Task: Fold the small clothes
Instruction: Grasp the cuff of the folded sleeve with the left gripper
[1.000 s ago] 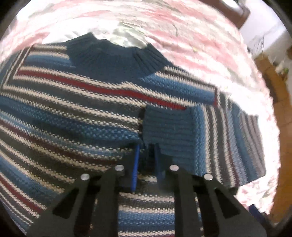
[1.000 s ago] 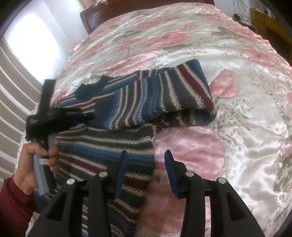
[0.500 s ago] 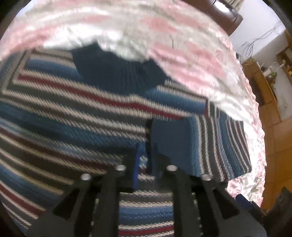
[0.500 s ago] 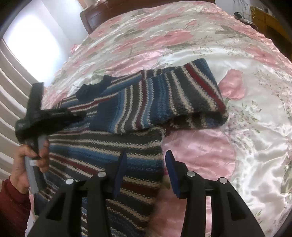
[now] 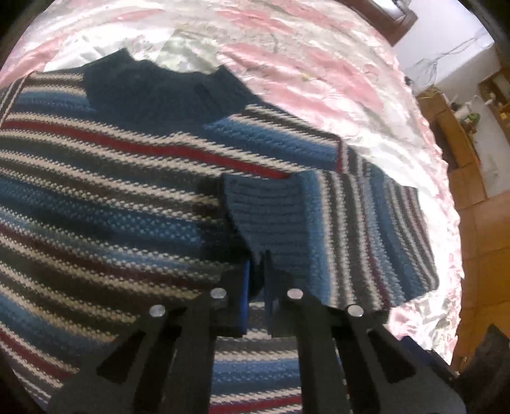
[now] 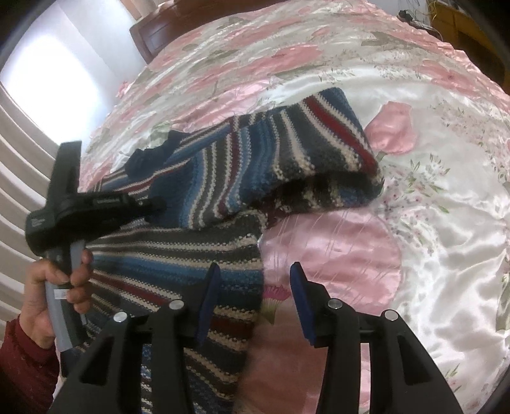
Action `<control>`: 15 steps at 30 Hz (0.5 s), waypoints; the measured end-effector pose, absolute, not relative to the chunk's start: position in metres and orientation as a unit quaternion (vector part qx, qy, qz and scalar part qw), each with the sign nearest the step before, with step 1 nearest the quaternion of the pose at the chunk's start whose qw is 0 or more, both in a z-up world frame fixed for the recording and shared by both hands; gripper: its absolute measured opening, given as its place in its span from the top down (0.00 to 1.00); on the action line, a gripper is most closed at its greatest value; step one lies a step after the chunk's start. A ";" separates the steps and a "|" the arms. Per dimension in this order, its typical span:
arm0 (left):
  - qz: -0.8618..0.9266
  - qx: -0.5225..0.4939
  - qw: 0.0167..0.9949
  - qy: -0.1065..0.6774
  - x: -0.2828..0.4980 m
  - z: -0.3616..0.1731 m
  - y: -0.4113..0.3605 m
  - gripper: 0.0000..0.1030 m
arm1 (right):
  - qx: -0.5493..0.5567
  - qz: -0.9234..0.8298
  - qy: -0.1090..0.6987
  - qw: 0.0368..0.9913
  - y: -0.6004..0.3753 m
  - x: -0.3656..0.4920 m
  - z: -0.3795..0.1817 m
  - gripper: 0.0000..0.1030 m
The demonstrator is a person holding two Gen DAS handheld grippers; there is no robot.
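One sleeve (image 6: pixel 280 159) of the striped knit sweater (image 5: pixel 111 191) is already folded in across the chest, and that looks like the only fold made so far. The sweater lies flat on the pink floral satin bedspread (image 6: pixel 430 223), collar (image 5: pixel 159 89) pointing away toward the headboard (image 6: pixel 165 28). The left gripper (image 5: pixel 256 280) has its blue pads nearly pressed together, pinching the ribbed cuff (image 5: pixel 267 216) of that folded sleeve over the middle of the body. From the other side I can see a hand (image 6: pixel 54 280) in a dark red cuff holding that tool's grey handle.

The right gripper (image 6: pixel 255 286) hovers with its jaws spread wide, holding nothing, just over the sweater's near side edge where knit meets bedspread.

By my reckoning the job is under halfway: the cuff wants setting down and releasing, the opposite sleeve isn't clearly in sight so I can't say if it's folded, and the body hasn't been doubled up from hem to collar.
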State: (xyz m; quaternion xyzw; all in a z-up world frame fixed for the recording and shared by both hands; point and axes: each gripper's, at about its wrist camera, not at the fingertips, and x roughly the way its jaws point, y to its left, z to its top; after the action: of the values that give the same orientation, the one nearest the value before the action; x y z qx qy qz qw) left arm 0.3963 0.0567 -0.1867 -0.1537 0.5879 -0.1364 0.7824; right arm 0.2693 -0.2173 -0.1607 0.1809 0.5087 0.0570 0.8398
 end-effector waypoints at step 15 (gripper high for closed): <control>-0.191 -0.250 0.798 0.515 0.402 -0.150 0.093 0.96 | 0.186 0.056 0.500 0.844 -0.227 0.257 -0.158 0.54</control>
State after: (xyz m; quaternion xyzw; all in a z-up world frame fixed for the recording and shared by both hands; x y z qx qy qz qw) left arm 0.4016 0.0934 -0.1502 -0.2504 0.5146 -0.1905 0.7976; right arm 0.2567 -0.2273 -0.1578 0.1860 0.4997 0.0563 0.8441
